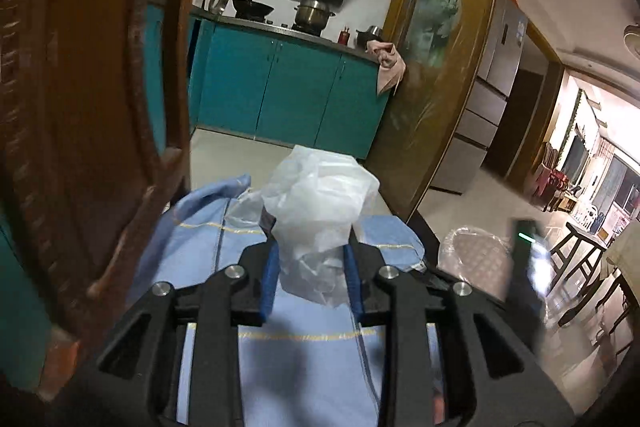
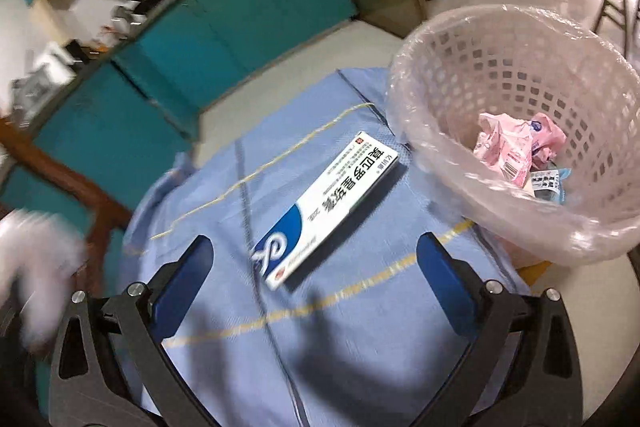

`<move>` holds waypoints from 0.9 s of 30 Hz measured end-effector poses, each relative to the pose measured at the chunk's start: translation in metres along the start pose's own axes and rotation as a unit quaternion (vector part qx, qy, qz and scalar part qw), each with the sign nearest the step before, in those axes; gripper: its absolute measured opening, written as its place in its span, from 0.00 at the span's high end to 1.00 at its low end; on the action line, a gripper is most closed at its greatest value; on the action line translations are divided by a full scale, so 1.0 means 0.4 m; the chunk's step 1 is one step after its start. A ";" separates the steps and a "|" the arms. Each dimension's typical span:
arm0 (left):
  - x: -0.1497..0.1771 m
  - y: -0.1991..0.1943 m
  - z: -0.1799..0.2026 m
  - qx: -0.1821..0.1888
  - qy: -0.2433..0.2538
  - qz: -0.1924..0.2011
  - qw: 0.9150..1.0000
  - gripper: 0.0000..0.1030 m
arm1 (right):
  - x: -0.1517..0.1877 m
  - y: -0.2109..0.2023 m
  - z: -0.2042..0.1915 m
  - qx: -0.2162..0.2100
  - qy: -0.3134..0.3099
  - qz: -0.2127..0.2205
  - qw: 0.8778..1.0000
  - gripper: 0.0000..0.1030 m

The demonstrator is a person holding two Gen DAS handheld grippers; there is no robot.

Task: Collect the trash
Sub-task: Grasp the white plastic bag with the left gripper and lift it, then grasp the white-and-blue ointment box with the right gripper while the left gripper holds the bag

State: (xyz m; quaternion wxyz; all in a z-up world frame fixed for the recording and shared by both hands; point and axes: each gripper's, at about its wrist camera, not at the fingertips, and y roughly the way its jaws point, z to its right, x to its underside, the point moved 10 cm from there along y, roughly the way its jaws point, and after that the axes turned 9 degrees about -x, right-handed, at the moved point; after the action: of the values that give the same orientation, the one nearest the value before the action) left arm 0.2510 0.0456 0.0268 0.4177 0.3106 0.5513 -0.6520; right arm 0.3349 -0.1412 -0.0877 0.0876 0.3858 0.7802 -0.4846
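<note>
Blue cloth covers the table. Left gripper pinches a crumpled plastic bag above it; right gripper gapes wide and empty over the box, beside the lined basket.

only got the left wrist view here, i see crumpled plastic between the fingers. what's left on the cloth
Observer: A white and blue medicine box lies flat on the blue cloth, not gripped.
Operator: where's the right gripper
Observer: The right gripper is over the box, fingers wide apart.
Operator: anything in the bin yet
Observer: Yes, the lined pink basket holds crumpled pink wrappers.
</note>
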 end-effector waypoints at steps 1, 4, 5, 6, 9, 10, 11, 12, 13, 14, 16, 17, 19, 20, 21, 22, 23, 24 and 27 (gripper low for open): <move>0.012 -0.004 -0.007 0.005 -0.005 -0.008 1.000 0.72 | 0.000 0.028 0.001 0.016 0.005 -0.008 1.000 0.08; 0.007 0.009 -0.018 0.013 -0.011 -0.020 1.000 0.72 | -0.005 0.089 0.007 0.051 0.017 -0.020 0.998 0.23; 0.002 0.005 -0.022 0.012 -0.011 -0.018 1.000 0.72 | -0.008 0.106 0.007 0.058 0.019 -0.022 0.998 0.26; -0.001 0.005 -0.029 0.012 -0.011 -0.017 1.000 0.72 | -0.021 0.110 0.007 0.072 0.009 -0.011 0.997 0.32; 0.001 0.000 -0.039 0.018 -0.014 -0.021 1.000 0.72 | -0.039 0.123 0.002 0.086 -0.023 -0.008 0.996 0.47; -0.001 0.000 -0.040 0.019 -0.012 -0.022 1.000 0.72 | -0.039 0.125 -0.005 0.078 -0.036 -0.012 0.996 0.50; -0.004 0.003 -0.040 0.019 -0.013 -0.020 1.000 0.72 | -0.039 0.127 -0.011 0.065 -0.046 -0.017 0.997 0.52; -0.005 0.003 -0.041 0.018 -0.013 -0.019 1.000 0.72 | -0.037 0.122 -0.018 0.051 -0.057 -0.022 0.997 0.57; -0.004 0.005 -0.038 0.020 -0.014 -0.020 1.000 0.72 | -0.035 0.109 -0.032 0.029 -0.067 -0.024 0.997 0.63; -0.003 0.005 -0.031 0.021 -0.015 -0.022 0.999 0.72 | -0.032 0.090 -0.052 0.000 -0.084 -0.024 0.996 0.65; -0.001 0.002 -0.023 0.023 -0.013 -0.023 0.999 0.72 | -0.027 0.025 -0.097 -0.050 -0.146 -0.018 0.988 0.78; 0.004 0.001 -0.016 0.024 -0.008 -0.026 0.999 0.72 | -0.021 -0.016 -0.115 -0.076 -0.175 -0.013 0.982 0.78; 0.008 0.003 -0.004 0.025 0.001 -0.028 0.999 0.72 | -0.009 -0.092 -0.131 -0.114 -0.207 -0.005 0.972 0.78; 0.013 0.004 0.002 0.025 0.006 -0.030 0.999 0.71 | -0.001 -0.128 -0.135 -0.132 -0.222 -0.004 0.966 0.78; 0.015 0.006 0.006 0.025 0.010 -0.033 0.999 0.71 | 0.006 -0.176 -0.133 -0.150 -0.236 0.005 0.960 0.79; 0.021 0.008 0.013 0.025 0.014 -0.036 0.999 0.71 | 0.012 -0.204 -0.129 -0.162 -0.242 0.009 0.957 0.79; 0.027 0.009 0.019 0.026 0.017 -0.040 0.999 0.71 | 0.021 -0.230 -0.123 -0.176 -0.245 0.009 0.953 0.79; 0.032 0.009 0.025 0.026 0.020 -0.042 0.999 0.71 | 0.026 -0.254 -0.113 -0.186 -0.246 0.013 0.951 0.79; 0.051 -0.001 0.055 0.026 0.036 -0.045 0.998 0.71 | 0.039 -0.304 -0.064 -0.191 -0.236 0.021 0.952 0.80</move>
State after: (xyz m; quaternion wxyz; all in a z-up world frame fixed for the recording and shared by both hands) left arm 0.2425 0.0199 0.0138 0.3597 0.3199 0.5622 -0.6725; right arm 0.2467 -0.1404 0.0011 0.3519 0.2530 0.8067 -0.4017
